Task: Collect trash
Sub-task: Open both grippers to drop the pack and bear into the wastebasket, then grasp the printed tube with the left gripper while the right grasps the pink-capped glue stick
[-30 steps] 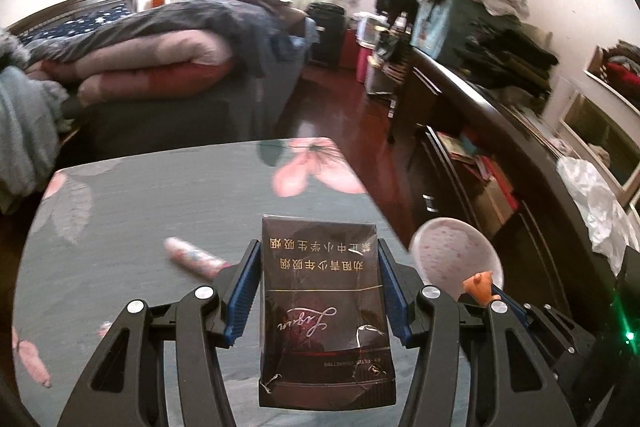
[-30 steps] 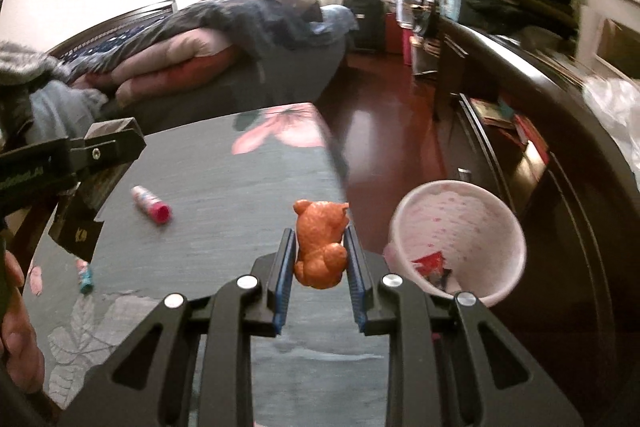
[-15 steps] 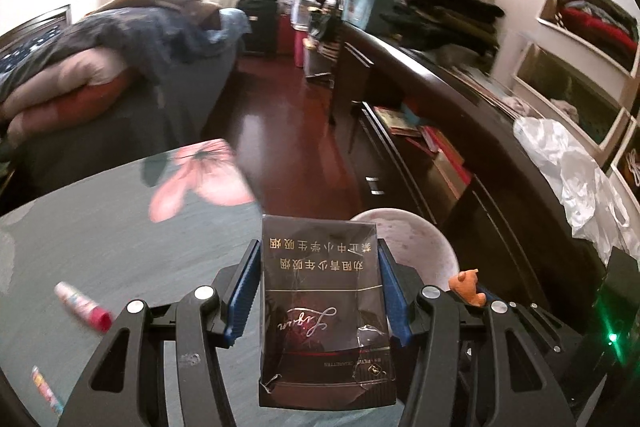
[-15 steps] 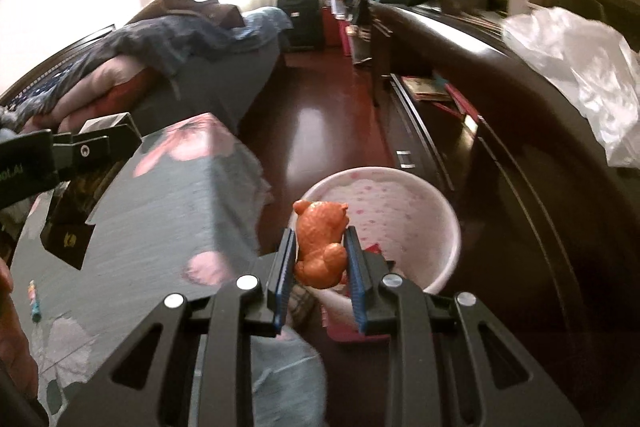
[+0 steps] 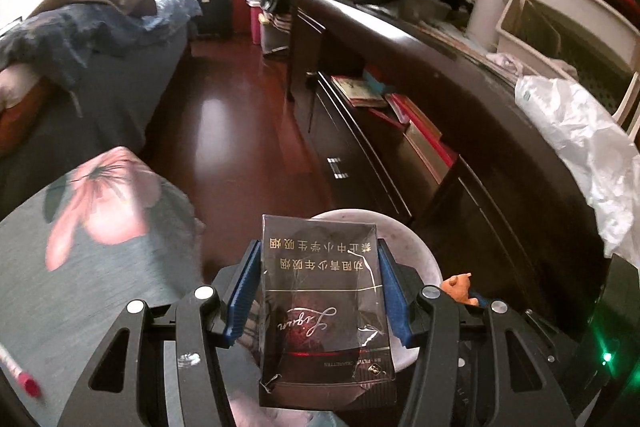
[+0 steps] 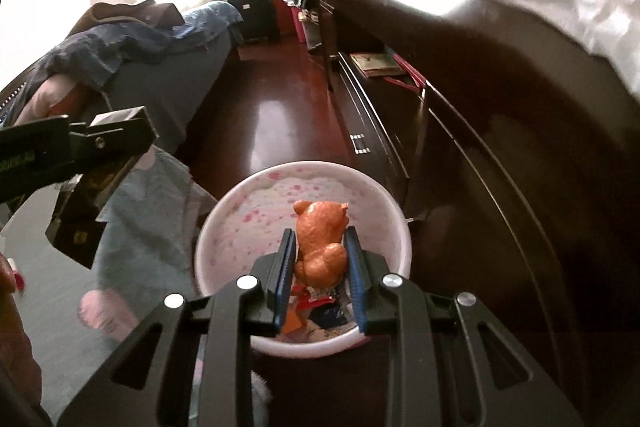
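Note:
My left gripper (image 5: 319,263) is shut on a dark cigarette pack (image 5: 322,311), held over the near rim of a pink-speckled white bin (image 5: 416,247) on the floor. The right gripper (image 6: 321,247) is shut on a small orange bear figure (image 6: 321,245) and hangs right above the bin (image 6: 248,211), where several wrappers (image 6: 316,311) lie at the bottom. From the right wrist view the left gripper (image 6: 100,147) with the pack (image 6: 82,223) shows at the left. The bear (image 5: 458,285) peeks out at the right in the left wrist view.
A table with a grey flowered cloth (image 5: 80,267) lies to the left, a pink-capped tube (image 5: 18,375) on it. A long dark cabinet (image 5: 460,131) runs along the right, with a crumpled white bag (image 5: 580,147) on top. A bed (image 5: 80,39) stands beyond the red floor.
Both grippers have swung right, off the table and down over the bin, keeping the pack and the bear. The tube has slid to the left edge of the views.

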Motion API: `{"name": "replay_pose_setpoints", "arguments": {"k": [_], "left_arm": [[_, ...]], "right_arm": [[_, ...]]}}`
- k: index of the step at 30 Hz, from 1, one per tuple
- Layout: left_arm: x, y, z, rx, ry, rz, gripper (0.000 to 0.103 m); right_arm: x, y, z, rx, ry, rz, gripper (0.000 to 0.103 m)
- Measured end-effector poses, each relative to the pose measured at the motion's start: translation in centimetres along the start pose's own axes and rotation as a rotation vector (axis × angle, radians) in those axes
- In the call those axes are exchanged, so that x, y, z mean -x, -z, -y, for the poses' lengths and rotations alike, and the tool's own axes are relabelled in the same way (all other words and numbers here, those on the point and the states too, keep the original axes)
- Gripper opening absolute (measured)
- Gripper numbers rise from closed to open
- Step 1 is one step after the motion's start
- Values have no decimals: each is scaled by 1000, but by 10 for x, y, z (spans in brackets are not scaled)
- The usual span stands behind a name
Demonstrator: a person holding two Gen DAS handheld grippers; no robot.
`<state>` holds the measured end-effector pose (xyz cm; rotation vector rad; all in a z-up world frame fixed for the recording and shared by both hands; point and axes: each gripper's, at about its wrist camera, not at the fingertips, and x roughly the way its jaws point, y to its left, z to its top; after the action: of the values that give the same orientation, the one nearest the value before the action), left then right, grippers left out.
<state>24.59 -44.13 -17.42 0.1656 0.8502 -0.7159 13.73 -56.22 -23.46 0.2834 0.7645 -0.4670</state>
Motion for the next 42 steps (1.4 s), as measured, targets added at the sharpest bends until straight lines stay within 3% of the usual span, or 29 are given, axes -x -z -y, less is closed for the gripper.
{"name": "replay_pose_setpoints", "arguments": {"k": [5,7,10,14,28,42], "left_arm": [[-29,-7,12,-19,23,-42,56],[-35,-8,14,-20,24,-49,62],[-39,-10,14,-21,10,-35,84],[-35,-12,10,-19,-8,-6,93],[0,-3,-7,-16,-54,32,98],[94,36,-66,104,-148,117,99]], "right_arm": [[-19,-3,7,-2,19,-10,27],[-24,-4,9,-2,26,-8,28],[-32,-4,10,-4,37,-2,43],[-38,-3,10,-1,46,-6,48],[-15,7,-14,20,19,-7,62],[45,24,-71,98,-64,11,72]]}}
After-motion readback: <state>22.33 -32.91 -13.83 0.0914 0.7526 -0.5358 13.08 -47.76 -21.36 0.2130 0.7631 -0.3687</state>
